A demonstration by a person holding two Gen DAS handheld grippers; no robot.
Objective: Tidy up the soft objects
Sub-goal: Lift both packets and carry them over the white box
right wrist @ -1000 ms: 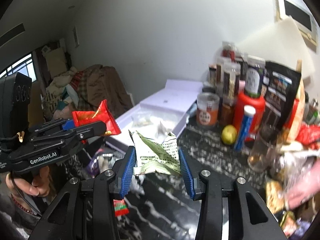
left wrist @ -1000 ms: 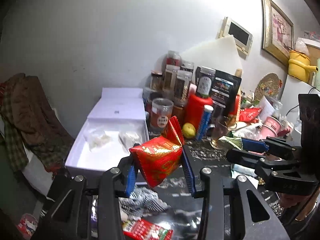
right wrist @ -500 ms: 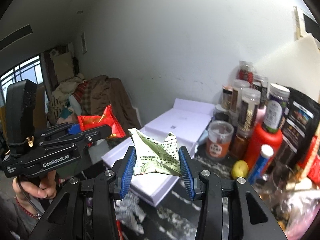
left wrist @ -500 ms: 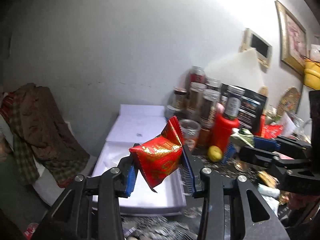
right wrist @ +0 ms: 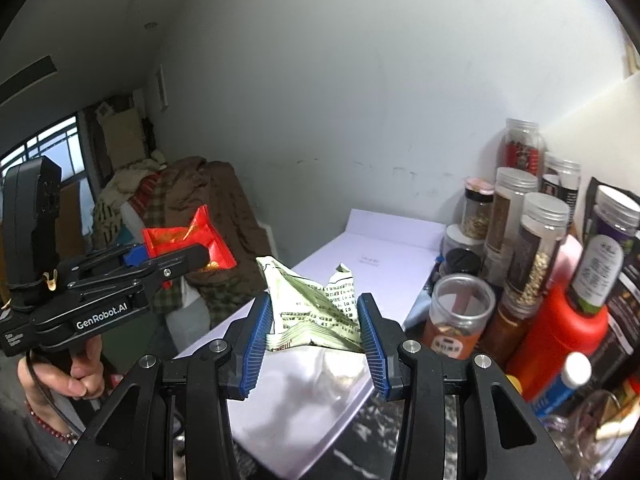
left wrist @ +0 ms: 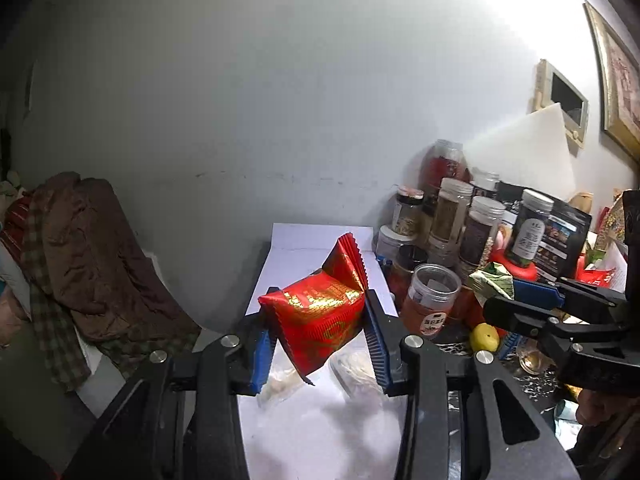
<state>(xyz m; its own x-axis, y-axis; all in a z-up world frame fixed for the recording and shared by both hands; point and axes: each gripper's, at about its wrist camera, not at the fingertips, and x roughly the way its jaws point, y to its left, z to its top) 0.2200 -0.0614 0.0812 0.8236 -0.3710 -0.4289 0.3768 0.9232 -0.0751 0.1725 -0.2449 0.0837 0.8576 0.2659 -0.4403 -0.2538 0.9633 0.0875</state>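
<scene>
Above the open white box [left wrist: 320, 432], the left tool [left wrist: 318, 344] grasping the red snack packet [left wrist: 320, 316] and the right tool [right wrist: 314, 344] grasping the green packet [right wrist: 316, 312] should descend before letting go.

Snack packets: we count two, a red packet [left wrist: 320, 320] and a green-and-white packet [right wrist: 316, 312].
Grippers: we count two, the left gripper [left wrist: 318, 344] and the right gripper [right wrist: 314, 340].
White boxes: we see one white box [right wrist: 384, 248].
Lemons: we see one lemon [left wrist: 484, 337].
Red bottles: we see one red bottle [right wrist: 560, 332].
</scene>
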